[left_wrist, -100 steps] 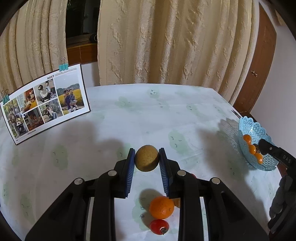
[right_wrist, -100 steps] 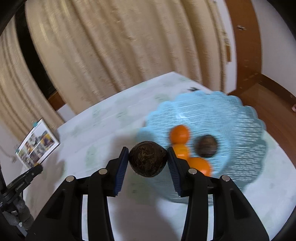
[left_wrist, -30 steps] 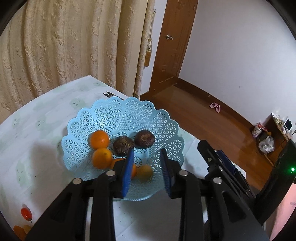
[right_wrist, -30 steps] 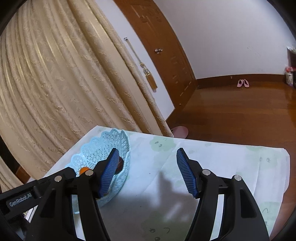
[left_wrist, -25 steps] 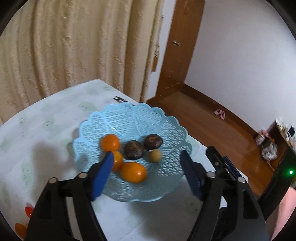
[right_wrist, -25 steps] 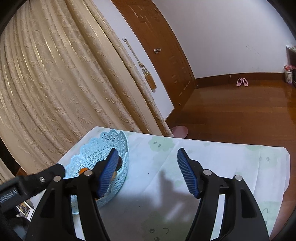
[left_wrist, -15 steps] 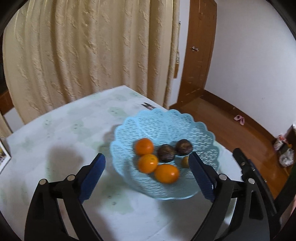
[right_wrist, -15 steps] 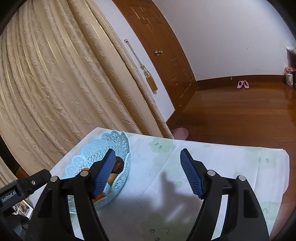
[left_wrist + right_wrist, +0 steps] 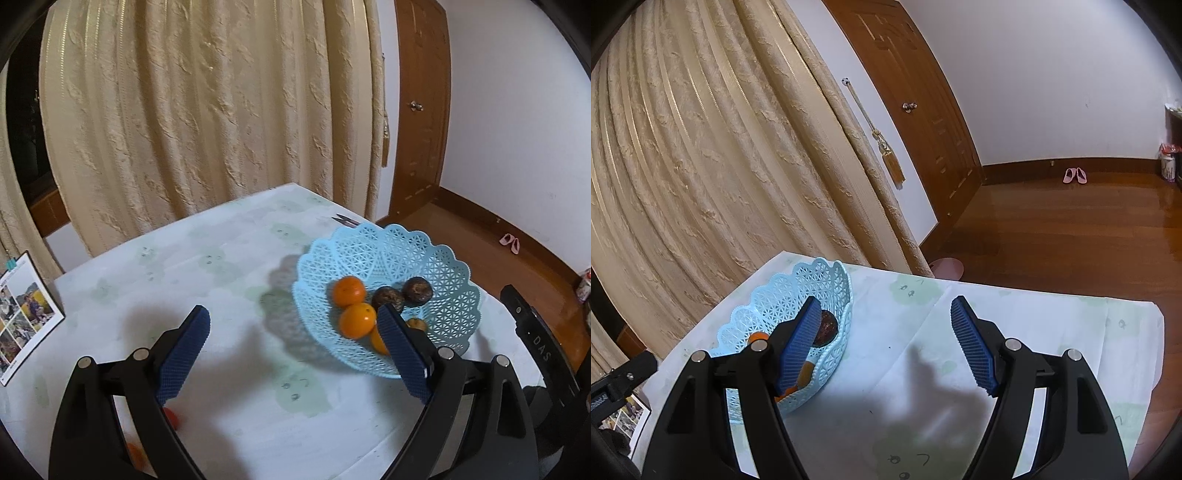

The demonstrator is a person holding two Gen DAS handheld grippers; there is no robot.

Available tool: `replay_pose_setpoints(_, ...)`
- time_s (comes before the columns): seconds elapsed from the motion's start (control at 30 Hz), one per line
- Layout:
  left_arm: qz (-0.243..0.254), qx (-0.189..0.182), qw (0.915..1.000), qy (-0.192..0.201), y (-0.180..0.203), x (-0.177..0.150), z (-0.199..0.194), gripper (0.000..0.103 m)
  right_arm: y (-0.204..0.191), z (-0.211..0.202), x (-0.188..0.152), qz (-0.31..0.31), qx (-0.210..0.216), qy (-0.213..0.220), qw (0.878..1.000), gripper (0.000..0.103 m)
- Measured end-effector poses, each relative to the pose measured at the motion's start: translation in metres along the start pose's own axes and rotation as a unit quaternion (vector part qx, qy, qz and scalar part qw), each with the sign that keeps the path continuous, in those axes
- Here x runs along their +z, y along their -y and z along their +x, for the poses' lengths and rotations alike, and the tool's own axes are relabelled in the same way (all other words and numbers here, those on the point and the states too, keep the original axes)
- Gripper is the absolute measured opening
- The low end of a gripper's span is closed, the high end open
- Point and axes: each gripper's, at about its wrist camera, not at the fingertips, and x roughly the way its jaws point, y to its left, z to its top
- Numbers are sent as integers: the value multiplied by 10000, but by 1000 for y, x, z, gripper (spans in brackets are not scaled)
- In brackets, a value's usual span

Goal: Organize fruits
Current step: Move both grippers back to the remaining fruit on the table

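A light blue lattice basket (image 9: 391, 243) stands on the table's right side. It holds several oranges (image 9: 348, 291), two dark brown fruits (image 9: 416, 290) and a small tan fruit (image 9: 417, 324). My left gripper (image 9: 293, 343) is open and empty, above the table left of the basket. A red tomato (image 9: 170, 418) and an orange (image 9: 136, 455) lie on the table under its left finger, partly hidden. My right gripper (image 9: 882, 339) is open and empty, right of the basket (image 9: 783, 295) above the tablecloth.
A photo board (image 9: 22, 314) with teal clips stands at the table's left edge. Beige curtains (image 9: 207, 110) hang behind the table. The other gripper's black body (image 9: 535, 343) shows at the right. The table's corner (image 9: 1156, 314) drops to a wooden floor.
My left gripper let the tan fruit go into the basket, opened wide, and has pulled back and to the left. My right gripper stays open and nearly still.
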Motion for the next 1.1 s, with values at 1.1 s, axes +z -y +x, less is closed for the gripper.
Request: replay_pose_setpoints(1.1,-1240,564,9902,-303,-178,-66,-50,91,-126,-42,-74,-1896,1567,-1043,9636,81)
